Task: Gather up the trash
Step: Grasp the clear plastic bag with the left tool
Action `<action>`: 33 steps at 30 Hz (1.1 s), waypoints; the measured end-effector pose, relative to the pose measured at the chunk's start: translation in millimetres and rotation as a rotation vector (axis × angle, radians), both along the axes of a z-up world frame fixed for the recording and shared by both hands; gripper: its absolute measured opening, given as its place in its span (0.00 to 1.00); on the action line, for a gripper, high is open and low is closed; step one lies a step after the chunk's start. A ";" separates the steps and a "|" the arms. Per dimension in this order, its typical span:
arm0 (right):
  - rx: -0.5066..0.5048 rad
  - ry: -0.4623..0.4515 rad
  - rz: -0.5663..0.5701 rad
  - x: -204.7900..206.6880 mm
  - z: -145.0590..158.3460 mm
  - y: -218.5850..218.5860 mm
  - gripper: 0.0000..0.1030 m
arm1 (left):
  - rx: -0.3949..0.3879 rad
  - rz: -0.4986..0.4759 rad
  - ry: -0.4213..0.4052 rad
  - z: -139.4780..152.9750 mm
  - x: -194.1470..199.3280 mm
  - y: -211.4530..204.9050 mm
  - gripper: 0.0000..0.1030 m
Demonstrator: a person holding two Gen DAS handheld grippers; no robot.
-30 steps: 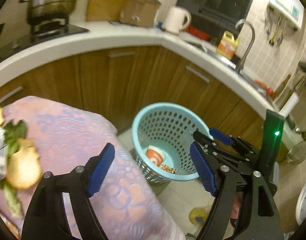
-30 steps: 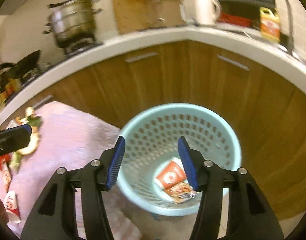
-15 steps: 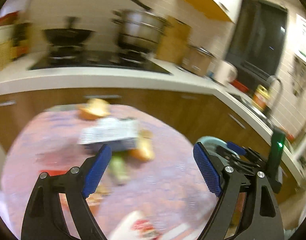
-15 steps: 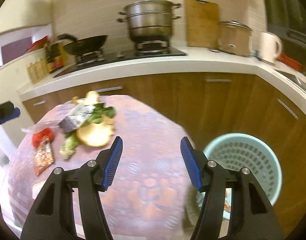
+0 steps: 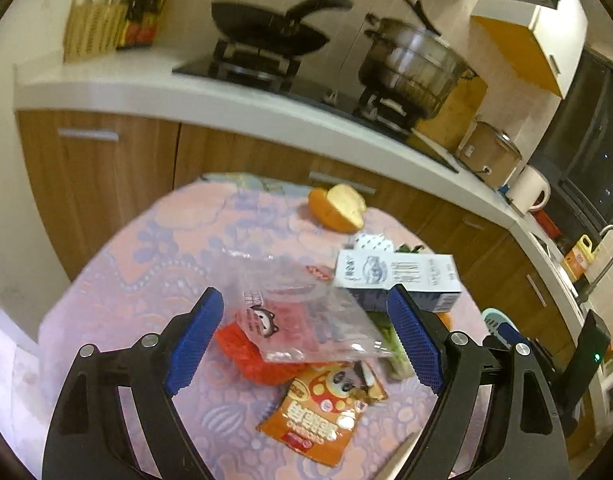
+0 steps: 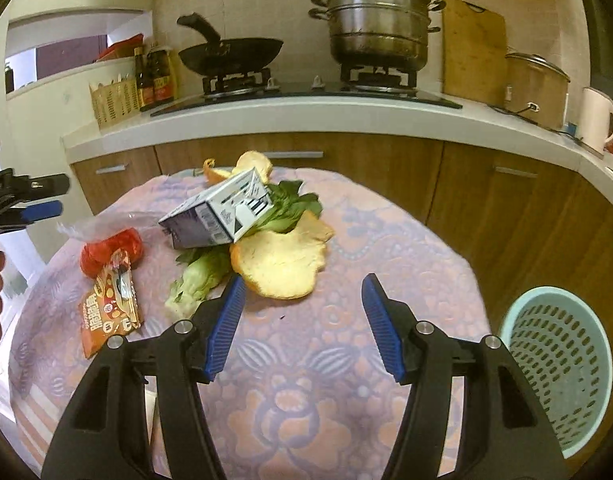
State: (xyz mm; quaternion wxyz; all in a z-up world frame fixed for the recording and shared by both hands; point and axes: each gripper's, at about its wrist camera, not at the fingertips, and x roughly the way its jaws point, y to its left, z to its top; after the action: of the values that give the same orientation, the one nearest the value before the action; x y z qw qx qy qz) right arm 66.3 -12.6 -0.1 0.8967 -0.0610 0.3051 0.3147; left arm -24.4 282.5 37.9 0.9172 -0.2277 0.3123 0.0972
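I see a pink-and-lilac floral tablecloth (image 6: 346, 360), an orange snack packet (image 5: 326, 412), a pale blue perforated basket (image 6: 562, 364), and blue pads (image 6: 226, 328).

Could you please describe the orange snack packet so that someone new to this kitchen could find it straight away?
Start at the round table with the pink floral cloth in front of the wooden cabinets. The flat orange foil snack packet lies at the left edge of the trash pile, touching the crumpled red wrapper. It alone has printed cartoon faces and white lettering.
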 end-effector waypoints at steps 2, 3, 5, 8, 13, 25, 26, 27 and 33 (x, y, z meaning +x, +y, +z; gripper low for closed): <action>-0.001 0.013 0.009 0.8 -5.6 3.3 0.55 | -0.011 -0.004 0.015 -9.5 6.9 -1.0 0.80; 0.000 0.022 0.016 1.5 -9.2 4.4 0.55 | -0.011 -0.001 0.022 -13.5 9.9 -0.6 0.80; -0.007 0.035 0.020 2.3 -16.4 5.5 0.55 | -0.007 0.003 0.031 -20.6 13.8 0.4 0.79; -0.001 0.024 0.033 0.0 -15.9 6.3 0.56 | -0.027 -0.010 0.042 -30.9 17.5 1.3 0.79; -0.007 0.009 0.033 -3.3 -16.8 6.8 0.58 | -0.051 -0.047 0.066 -45.8 19.5 -4.7 0.71; -0.023 0.004 0.024 -3.2 -17.6 8.6 0.59 | 0.063 -0.065 0.121 -48.8 17.3 -29.5 0.43; -0.024 0.005 0.024 -3.1 -17.9 8.8 0.59 | 0.069 -0.063 0.120 -48.5 16.2 -29.4 0.35; -0.024 0.006 0.023 -2.6 -18.1 8.8 0.59 | 0.067 -0.064 0.115 -47.7 14.9 -28.9 0.31; -0.025 0.006 0.022 -2.6 -18.6 8.5 0.59 | 0.020 -0.072 0.059 -38.6 2.2 -24.5 0.12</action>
State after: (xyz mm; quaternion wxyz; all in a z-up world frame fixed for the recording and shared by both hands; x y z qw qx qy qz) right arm 63.7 -4.1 -18.7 0.8914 -0.0744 0.3110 0.3212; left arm -22.2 258.0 -0.7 0.9127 -0.2041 0.3463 0.0737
